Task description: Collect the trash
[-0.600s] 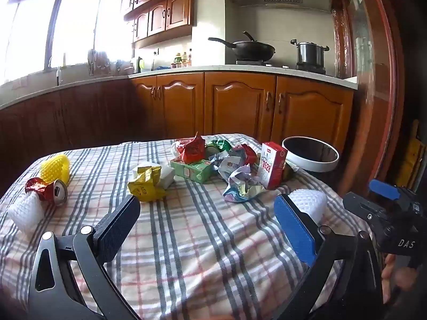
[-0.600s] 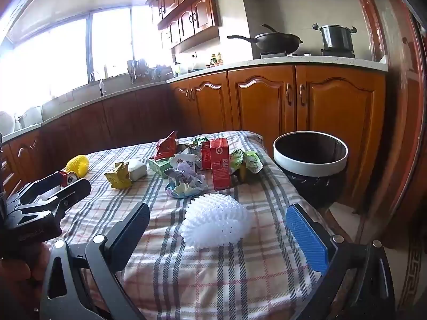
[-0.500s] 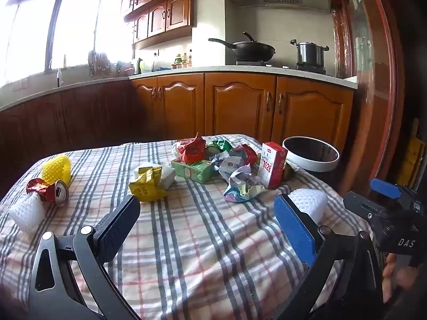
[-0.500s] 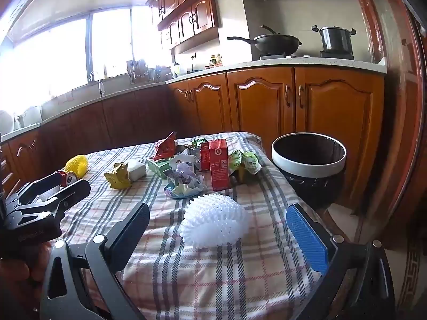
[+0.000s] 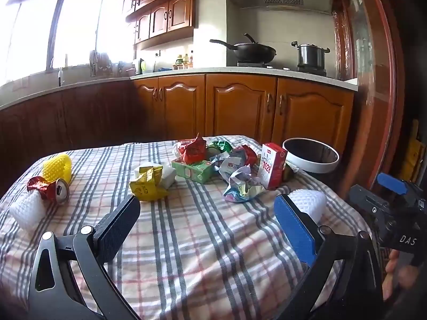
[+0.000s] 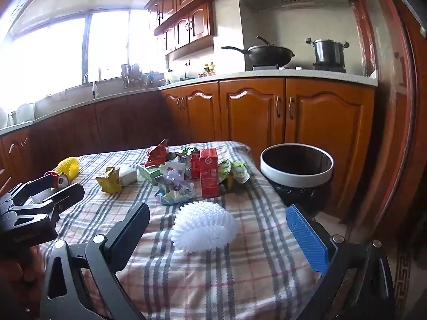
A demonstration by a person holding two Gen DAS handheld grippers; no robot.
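Observation:
Trash lies heaped at the far middle of a plaid-clothed table (image 5: 202, 240): a red carton (image 5: 272, 169) (image 6: 209, 173), a green box (image 5: 196, 169), crumpled wrappers (image 5: 241, 186) (image 6: 174, 189), a yellow packet (image 5: 146, 184) (image 6: 109, 181) and a crushed red can (image 5: 50, 188). A white foam net (image 6: 204, 226) (image 5: 311, 202) lies near the right edge. A white-rimmed bin (image 5: 311, 154) (image 6: 296, 169) stands beyond the table's right corner. My left gripper (image 5: 206, 221) hangs open over the near cloth, holding nothing. My right gripper (image 6: 218, 229) is open, the foam net lying just ahead between its fingers, untouched.
A yellow foam net (image 5: 57, 168) and another white one (image 5: 26, 210) lie at the table's left. Wooden cabinets (image 5: 240, 106) run behind, with a wok (image 5: 253, 50) and a pot (image 5: 312, 53) on the stove. Each gripper shows at the edge of the other's view.
Hardly anything differs; both grippers stay open in place, the views shifting only very slightly.

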